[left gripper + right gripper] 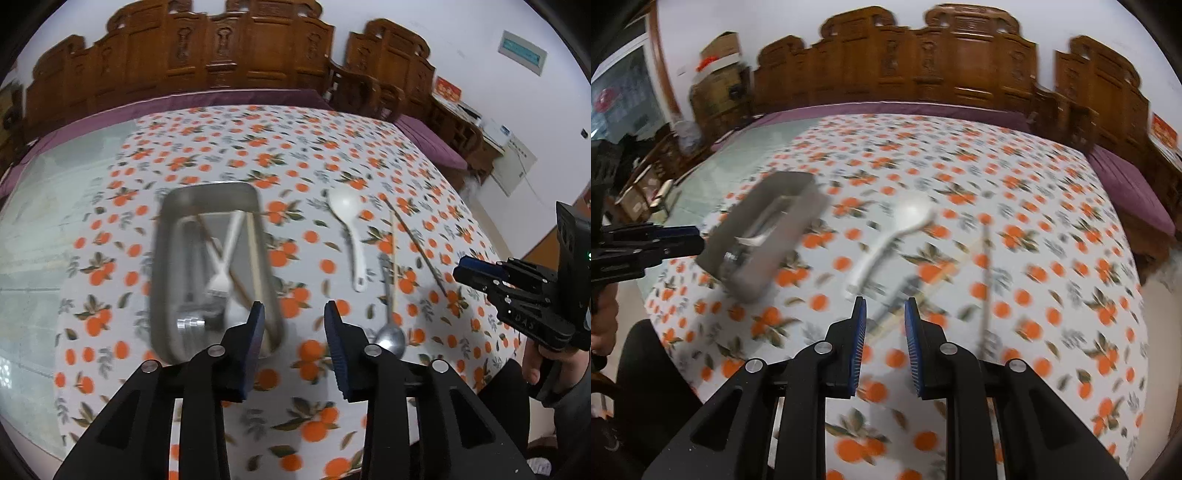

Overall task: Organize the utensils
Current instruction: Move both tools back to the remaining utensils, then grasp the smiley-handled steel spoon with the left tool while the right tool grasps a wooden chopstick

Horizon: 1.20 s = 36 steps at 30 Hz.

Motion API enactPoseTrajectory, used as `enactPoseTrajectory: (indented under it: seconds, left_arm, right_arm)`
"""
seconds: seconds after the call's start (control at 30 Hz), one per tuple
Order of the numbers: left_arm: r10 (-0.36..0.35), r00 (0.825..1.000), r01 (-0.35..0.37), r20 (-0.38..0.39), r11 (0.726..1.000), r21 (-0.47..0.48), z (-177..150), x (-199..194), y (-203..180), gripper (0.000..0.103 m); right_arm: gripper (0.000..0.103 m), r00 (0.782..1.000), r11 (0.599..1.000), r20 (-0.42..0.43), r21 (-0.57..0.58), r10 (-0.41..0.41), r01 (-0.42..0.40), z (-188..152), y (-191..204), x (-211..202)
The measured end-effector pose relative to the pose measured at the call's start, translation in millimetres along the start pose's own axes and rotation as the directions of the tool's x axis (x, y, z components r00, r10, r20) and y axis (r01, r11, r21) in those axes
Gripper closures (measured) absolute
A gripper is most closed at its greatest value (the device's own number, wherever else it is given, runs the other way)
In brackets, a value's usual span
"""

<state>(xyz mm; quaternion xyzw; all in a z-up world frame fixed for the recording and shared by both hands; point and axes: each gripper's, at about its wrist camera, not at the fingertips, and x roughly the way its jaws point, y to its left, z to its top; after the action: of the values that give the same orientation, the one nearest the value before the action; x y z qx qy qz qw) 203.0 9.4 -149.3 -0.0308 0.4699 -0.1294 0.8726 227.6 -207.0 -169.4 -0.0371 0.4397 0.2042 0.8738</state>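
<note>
Two claws (294, 306) (885, 306) (parted, empty), rectangular steel tray (173, 236), glossy white spoon (347, 225)

Even, soft indoor light, no hard shadows. Fisheye bends the carved wooden bench (221, 48) along the far edge. Motion blur smears the metal tray (764, 236) and tablecloth (1034, 258) in the right view; the left view is sharper.
</note>
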Motion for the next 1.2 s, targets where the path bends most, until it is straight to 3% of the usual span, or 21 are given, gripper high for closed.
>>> enactPoseTrajectory:
  seconds: [0.33, 0.7, 0.97, 1.2]
  left_arm:
    - [-0.007, 0.997, 0.011, -0.075, 0.999, 0.051, -9, 42, -54, 0.067]
    - [-0.033, 0.984, 0.045, -0.174, 0.997, 0.064, -15, 92, -91, 0.067]
    - [0.006, 0.97, 0.02, -0.243, 0.994, 0.106, -16, 125, -114, 0.08]
    - [0.049, 0.958, -0.015, -0.284, 0.993, 0.121, -12, 139, -120, 0.085]
  right_arm:
    - [0.071, 1.0, 0.998, -0.022, 0.051, -0.02, 0.021, -36, -41, 3]
    - [0.066, 0.999, 0.999, -0.041, 0.053, 0.0, 0.002, -46, -56, 11]
    - [0.065, 0.999, 0.997, -0.033, 0.072, 0.011, -0.009, -50, -63, 8]
    - [0.065, 1.0, 0.997, -0.022, 0.072, 0.015, -0.014, -49, -64, 7]
